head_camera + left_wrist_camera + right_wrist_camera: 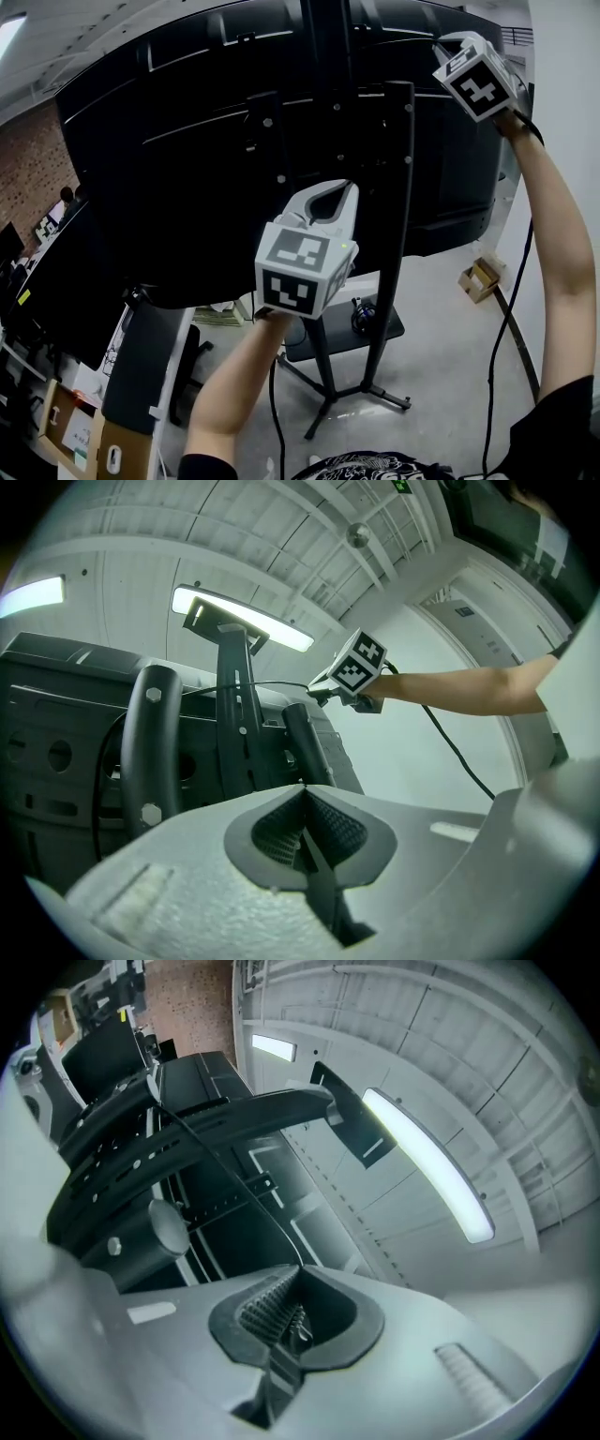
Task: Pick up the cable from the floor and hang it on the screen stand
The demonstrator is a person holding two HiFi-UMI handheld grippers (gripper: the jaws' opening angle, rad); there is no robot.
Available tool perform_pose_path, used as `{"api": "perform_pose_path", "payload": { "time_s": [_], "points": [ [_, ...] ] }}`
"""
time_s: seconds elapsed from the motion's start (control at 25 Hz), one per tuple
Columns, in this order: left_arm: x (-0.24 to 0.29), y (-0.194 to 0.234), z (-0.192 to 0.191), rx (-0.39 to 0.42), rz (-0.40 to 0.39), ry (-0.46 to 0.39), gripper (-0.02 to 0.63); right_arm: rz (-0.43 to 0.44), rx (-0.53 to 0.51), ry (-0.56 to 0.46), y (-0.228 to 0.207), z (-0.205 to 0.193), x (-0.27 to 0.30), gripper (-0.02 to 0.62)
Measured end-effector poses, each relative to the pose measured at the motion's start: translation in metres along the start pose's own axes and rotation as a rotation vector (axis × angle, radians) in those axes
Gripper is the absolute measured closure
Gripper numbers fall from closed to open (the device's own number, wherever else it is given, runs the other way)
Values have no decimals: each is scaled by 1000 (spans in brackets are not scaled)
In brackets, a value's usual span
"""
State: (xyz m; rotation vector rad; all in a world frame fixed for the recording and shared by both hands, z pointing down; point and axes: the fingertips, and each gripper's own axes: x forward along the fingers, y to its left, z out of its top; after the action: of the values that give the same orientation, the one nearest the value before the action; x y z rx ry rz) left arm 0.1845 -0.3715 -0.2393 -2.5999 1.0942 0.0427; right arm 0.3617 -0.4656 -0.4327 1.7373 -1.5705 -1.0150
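The screen stand (398, 187) holds a big black screen (169, 169), seen from its back. My right gripper (441, 47) is raised to the screen's top right corner and is shut on a thin black cable (225, 1171). The cable runs from the jaws up and left over the top of the stand's bracket. In the left gripper view the same cable (272, 683) stretches from the right gripper (316, 691) across the stand's posts. My left gripper (349, 189) points up in front of the stand's middle; its jaws (302, 791) are shut with nothing seen between them.
A thick black lead (506, 328) hangs from the right hand to the floor. The stand's tripod feet (366, 394) and a small shelf (361, 319) sit below. A cardboard box (478, 278) lies on the floor at right. Desks and boxes (75, 431) crowd the left.
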Motion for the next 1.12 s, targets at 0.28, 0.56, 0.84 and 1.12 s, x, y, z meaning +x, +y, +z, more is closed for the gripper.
{"api": "perform_pose_path", "payload": {
  "time_s": [0.28, 0.56, 0.84, 1.12],
  "points": [
    [11, -16, -5, -3, -19, 8, 604, 140, 153, 92, 46, -43, 0, 579],
    [23, -36, -11, -20, -38, 23, 604, 245, 270, 149, 78, -59, 2, 580],
    [32, -49, -15, -18, -41, 28, 604, 373, 474, 146, 100, -59, 3, 580],
    [36, -59, -18, -26, -41, 29, 604, 545, 702, 108, 133, -57, 0, 580]
  ]
}}
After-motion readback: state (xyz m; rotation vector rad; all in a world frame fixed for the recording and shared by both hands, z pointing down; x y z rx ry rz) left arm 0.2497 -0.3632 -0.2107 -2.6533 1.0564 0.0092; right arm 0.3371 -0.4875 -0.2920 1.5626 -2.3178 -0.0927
